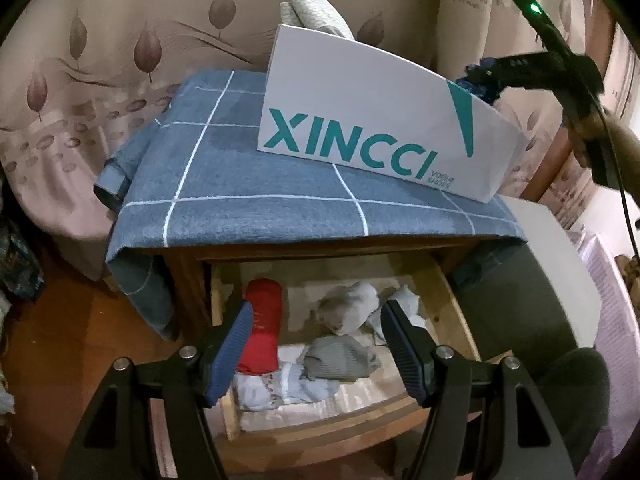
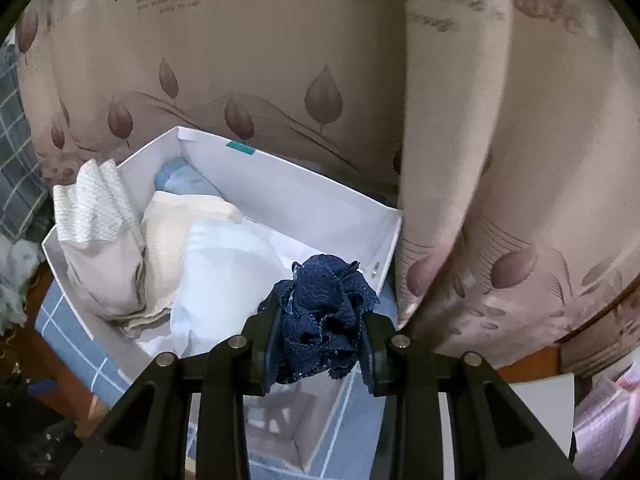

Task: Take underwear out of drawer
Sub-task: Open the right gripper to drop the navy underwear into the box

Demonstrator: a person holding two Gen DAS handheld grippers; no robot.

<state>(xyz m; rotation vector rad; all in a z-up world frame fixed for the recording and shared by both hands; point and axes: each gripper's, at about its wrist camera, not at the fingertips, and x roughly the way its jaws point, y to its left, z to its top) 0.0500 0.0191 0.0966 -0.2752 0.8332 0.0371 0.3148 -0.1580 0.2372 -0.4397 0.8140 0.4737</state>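
Note:
My right gripper is shut on a bunched navy lace underwear, held over the near right corner of the white box. Seen from the left wrist view, that right gripper hangs with the navy underwear just above the box's right end. My left gripper stands open above the open wooden drawer, nothing between its blue pads. In the drawer lie a red folded piece, grey rolled pieces and a pale patterned one.
The white box marked XINCCI sits on a blue checked cloth covering the wooden stand, and holds white and cream garments plus a light blue one. A leaf-patterned curtain hangs behind. A white surface lies to the right.

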